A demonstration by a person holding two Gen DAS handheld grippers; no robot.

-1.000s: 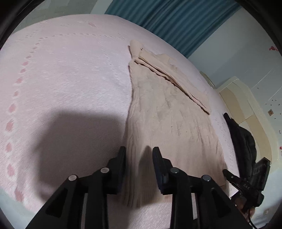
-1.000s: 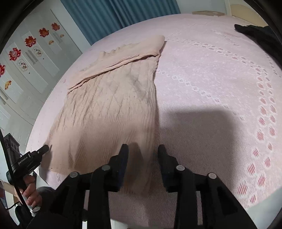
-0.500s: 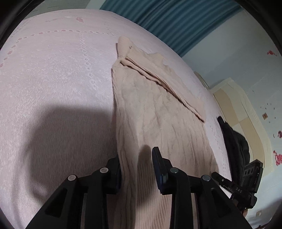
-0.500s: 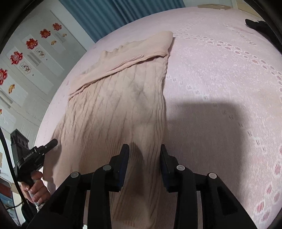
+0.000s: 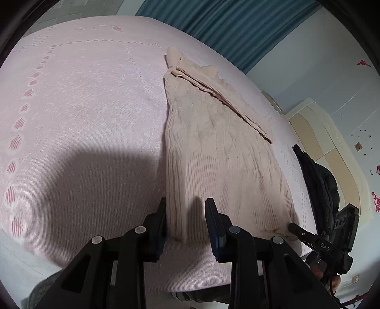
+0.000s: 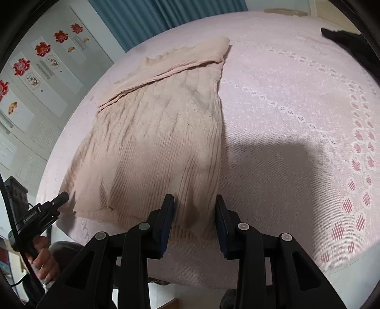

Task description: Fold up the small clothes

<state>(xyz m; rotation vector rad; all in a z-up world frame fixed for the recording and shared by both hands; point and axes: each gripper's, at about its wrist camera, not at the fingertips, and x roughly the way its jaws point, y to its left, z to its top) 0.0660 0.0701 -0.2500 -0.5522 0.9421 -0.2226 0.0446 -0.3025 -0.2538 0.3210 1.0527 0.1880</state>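
Observation:
A beige cable-knit sweater (image 5: 218,152) lies flat on the pink bedspread (image 5: 83,118), hem nearest me, a sleeve folded across its far end. My left gripper (image 5: 186,219) is open, its jaws either side of the hem's left corner. In the right wrist view the sweater (image 6: 161,133) lies the same way, and my right gripper (image 6: 193,216) is open over the hem's right corner. Neither gripper holds cloth. Each gripper shows in the other's view: the right one (image 5: 323,244) at the hem's right end, the left one (image 6: 40,216) at its left end.
A black jacket (image 5: 318,180) lies on the bed to the right of the sweater; it also shows in the right wrist view (image 6: 351,45). Blue curtains (image 5: 225,21) hang behind the bed. The bed's near edge (image 5: 190,282) is just below the grippers.
Both grippers have drawn back towards the near edge of the bed: half a second ago they were further in over the sweater's body, now they are at the hem corners. Both stay open.

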